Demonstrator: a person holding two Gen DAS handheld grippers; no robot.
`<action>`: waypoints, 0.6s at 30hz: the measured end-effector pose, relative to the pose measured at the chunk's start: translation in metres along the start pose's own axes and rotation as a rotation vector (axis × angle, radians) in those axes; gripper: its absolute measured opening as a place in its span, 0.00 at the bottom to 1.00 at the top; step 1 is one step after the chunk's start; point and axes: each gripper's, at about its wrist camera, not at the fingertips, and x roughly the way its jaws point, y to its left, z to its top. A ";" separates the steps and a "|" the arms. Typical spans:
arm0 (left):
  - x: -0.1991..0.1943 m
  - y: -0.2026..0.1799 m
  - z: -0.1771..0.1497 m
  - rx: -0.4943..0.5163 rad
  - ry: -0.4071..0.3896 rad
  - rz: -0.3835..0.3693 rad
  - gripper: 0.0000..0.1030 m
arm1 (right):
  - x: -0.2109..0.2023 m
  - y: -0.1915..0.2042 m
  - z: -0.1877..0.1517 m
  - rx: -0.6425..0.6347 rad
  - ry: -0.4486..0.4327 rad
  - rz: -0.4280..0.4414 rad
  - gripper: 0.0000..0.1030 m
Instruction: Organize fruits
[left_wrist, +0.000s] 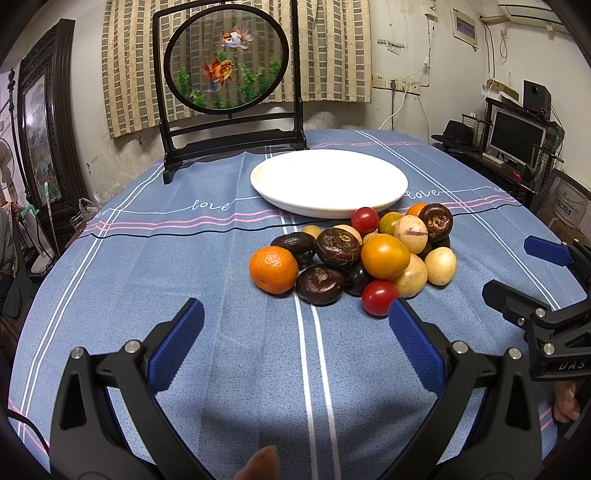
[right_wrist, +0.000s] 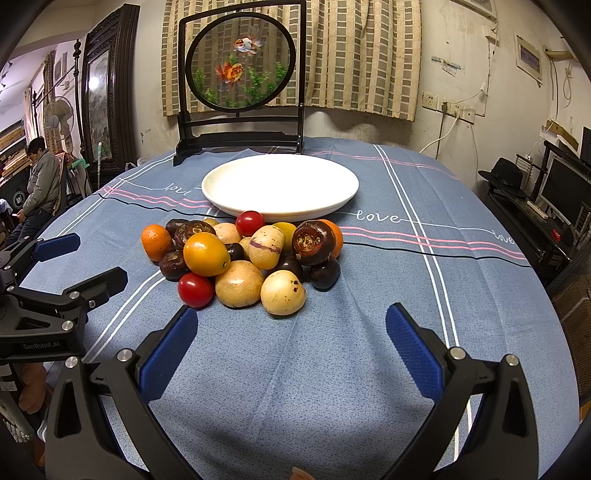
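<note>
Both grippers hover low over the worktop, jaws spread wide and holding nothing, fruit pile just ahead.

Left gripper (left_wrist: 295, 321) and right gripper (right_wrist: 291, 328) face a blue striped tablecloth (left_wrist: 184, 258); beyond the heap sits an empty white plate (left_wrist: 328, 177), the likely destination. Judging from the pile (right_wrist: 243, 258), loose outer pieces suit a first pick: the orange (left_wrist: 273, 269) at the left edge, then the pale yellow fruit (right_wrist: 283, 292), then the red tomato (right_wrist: 195, 290). Closing gently around one piece avoids rolling its neighbours.
</note>
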 end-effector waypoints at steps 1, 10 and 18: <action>0.000 0.000 0.000 0.000 0.000 0.000 0.98 | 0.000 0.000 0.000 0.000 0.000 0.000 0.99; 0.000 0.000 0.000 -0.001 0.000 0.000 0.98 | 0.002 -0.001 -0.001 0.000 0.000 0.000 0.99; 0.000 -0.001 0.001 -0.001 0.002 -0.001 0.98 | 0.002 -0.002 -0.001 0.000 -0.001 0.001 0.99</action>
